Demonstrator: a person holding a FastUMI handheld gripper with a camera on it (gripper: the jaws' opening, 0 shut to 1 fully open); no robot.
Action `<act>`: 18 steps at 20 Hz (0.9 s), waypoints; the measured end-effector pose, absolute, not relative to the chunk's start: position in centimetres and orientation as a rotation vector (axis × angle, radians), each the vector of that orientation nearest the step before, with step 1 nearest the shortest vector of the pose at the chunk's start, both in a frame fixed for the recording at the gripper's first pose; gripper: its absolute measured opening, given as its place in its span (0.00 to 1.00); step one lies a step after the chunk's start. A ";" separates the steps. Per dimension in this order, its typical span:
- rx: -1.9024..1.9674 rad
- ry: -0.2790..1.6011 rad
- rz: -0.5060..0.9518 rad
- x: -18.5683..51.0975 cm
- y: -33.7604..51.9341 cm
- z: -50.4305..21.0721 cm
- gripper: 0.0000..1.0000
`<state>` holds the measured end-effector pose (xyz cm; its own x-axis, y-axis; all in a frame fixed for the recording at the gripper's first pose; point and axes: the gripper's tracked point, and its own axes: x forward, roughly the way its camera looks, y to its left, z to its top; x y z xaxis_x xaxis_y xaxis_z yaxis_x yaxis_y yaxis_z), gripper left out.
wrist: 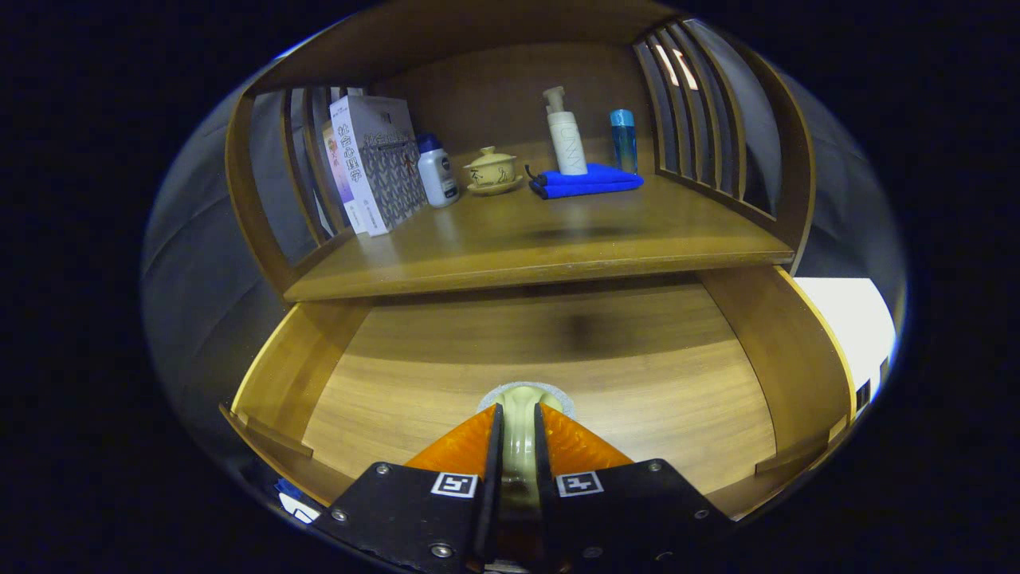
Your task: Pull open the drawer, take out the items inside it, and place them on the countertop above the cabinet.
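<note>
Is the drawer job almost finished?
Partly. The drawer is pulled open, so that step looks done. The claw is shut on a pale cup-like item above the drawer floor. It has yet to go on the countertop, where books, bottles and a blue cloth stand.

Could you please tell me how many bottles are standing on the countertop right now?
3. A small white bottle stands beside the books, a tall pump bottle stands on the blue cloth, and a blue bottle stands just beyond it. The books may hide others.
</note>
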<state>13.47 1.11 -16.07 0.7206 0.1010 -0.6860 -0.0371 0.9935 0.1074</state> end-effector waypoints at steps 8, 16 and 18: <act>0.062 0.588 0.126 14.8 2.4 -9.3 0.22; 0.067 0.534 0.149 16.2 3.0 -6.3 0.22; 0.074 0.529 0.149 16.7 3.0 -5.9 0.22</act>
